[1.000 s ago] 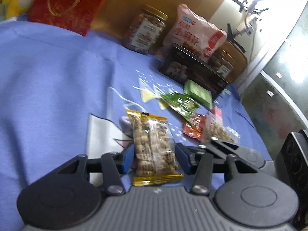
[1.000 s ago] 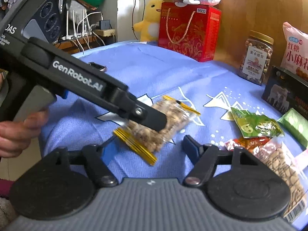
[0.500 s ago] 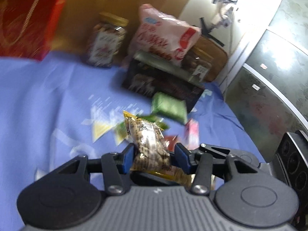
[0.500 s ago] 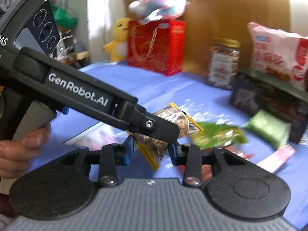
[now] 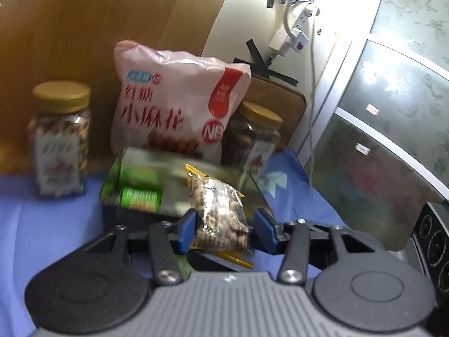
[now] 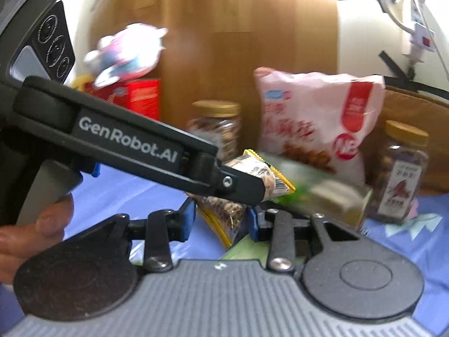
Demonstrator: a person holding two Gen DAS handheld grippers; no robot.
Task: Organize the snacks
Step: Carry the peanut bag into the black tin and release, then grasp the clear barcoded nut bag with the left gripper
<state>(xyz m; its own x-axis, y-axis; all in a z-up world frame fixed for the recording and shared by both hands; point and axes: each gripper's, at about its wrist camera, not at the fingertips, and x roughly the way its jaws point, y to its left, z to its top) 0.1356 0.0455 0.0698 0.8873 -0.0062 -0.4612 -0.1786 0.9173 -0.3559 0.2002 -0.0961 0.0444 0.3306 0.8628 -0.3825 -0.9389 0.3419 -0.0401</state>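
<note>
Both grippers point slightly downward toward the back of the blue tablecloth [image 5: 42,224]. In the right wrist view, a hand [image 6: 33,230] at the left edge holds the left gripper's handle. The left gripper [image 5: 224,226] is partly closed on the nut packet [image 5: 217,213], which stands nearly upright between its blue pads [image 5: 186,229]; the left pad touches it, the right stands just beside it (blur hides any contact there). The right gripper [image 6: 220,217] has just closed its jaws, and now clamps the same packet's lower end [image 6: 224,216].

A second ago the packet lay flat on the cloth among loose snacks; now it hangs in front of the dark open box [image 5: 168,193], with the pink snack bag [image 5: 174,106] and two nut jars [image 5: 60,140] [image 5: 258,140] looming close behind.
</note>
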